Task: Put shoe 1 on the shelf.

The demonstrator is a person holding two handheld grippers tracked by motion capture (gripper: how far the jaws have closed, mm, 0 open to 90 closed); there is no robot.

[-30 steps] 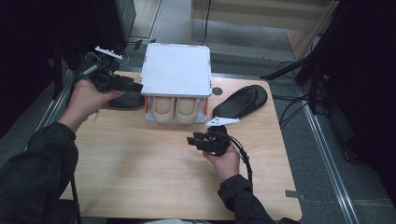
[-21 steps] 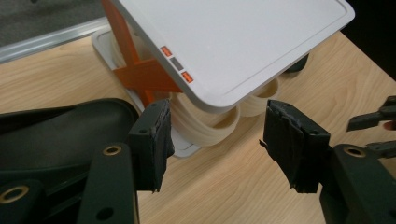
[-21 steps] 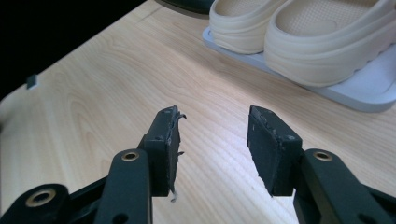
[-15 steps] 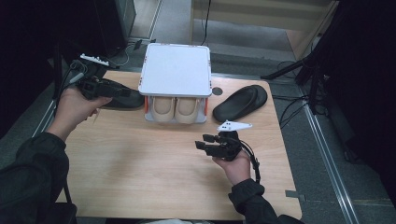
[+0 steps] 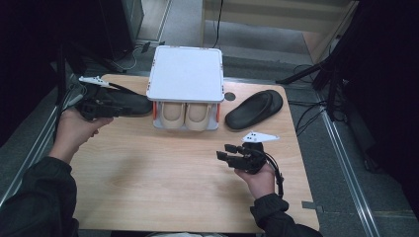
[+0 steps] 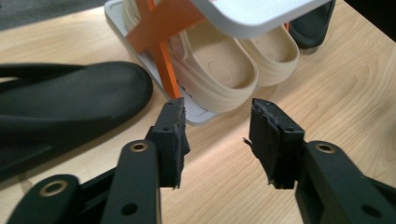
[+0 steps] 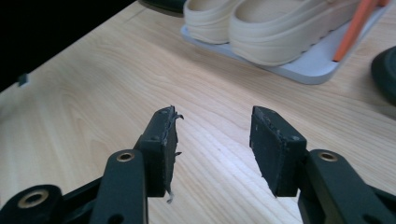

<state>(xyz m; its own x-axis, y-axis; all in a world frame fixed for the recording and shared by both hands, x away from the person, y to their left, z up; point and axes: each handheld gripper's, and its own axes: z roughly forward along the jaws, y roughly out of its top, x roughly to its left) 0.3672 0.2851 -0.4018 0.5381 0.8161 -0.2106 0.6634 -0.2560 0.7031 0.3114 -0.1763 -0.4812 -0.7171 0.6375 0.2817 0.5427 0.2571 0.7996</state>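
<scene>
Slippers lie on either side of a white rack (image 5: 186, 74): one black slipper (image 5: 123, 102) at its left, another (image 5: 254, 109) at its right, and a beige pair (image 5: 186, 115) on the lower shelf. The left gripper (image 6: 217, 135) is held just beside the left slipper; its jaws have just been closing, nothing between them. The right gripper (image 7: 212, 144) is held over bare table (image 5: 148, 177), jaws parted and empty.
</scene>
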